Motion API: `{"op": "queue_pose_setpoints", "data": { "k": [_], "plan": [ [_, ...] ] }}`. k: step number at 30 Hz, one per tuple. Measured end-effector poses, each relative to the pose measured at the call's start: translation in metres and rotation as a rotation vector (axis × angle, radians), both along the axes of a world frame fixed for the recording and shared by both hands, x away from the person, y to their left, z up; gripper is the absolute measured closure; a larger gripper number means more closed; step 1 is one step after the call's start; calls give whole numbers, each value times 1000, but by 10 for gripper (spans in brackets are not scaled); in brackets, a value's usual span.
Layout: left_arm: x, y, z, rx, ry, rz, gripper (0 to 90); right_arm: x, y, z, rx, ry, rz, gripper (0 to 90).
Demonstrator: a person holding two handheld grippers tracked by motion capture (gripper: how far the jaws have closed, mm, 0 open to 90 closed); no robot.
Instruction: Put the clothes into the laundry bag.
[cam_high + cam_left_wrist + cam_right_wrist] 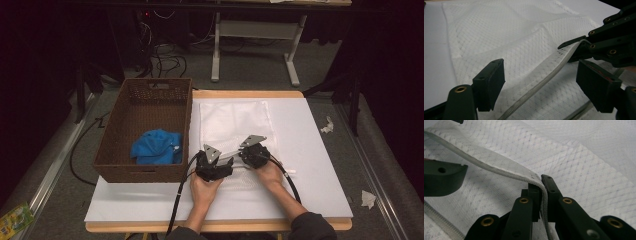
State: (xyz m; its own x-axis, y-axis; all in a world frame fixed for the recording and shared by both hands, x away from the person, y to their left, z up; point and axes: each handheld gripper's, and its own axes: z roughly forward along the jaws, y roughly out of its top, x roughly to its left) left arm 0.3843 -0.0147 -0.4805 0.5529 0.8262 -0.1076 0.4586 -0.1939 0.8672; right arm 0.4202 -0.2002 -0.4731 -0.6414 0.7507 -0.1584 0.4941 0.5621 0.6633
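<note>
One white mesh bag (519,50) with a ribbed grey zipper edge (499,171) is pinched by the right gripper (543,192); the left gripper (540,82) is held spread beside it.

Bench (320,170) open right of the mesh bag (235,122) and along the near edge. Wicker basket (150,130) walls block the left side. Left tongs (227,167) and right tongs (242,154) crowd together, little gap between.
</note>
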Motion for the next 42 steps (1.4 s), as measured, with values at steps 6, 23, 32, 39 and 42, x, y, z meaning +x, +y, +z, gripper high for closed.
{"op": "queue_pose_setpoints", "data": {
  "k": [6,23,32,39,42],
  "plan": [
    [-2,0,1,11,-13,1,219,0,-1,9,28,-9,3,885],
    [-1,4,0,6,17,50,197,5,-3,24,25,-11,-13,890],
    [-2,2,0,30,8,56,204,6,-7,35,46,-9,-19,890],
    [1,4,0,11,33,55,190,5,-9,46,66,-30,-6,889],
    [1,4,0,16,36,53,190,4,-10,47,64,-28,-8,889]
  ]
}}
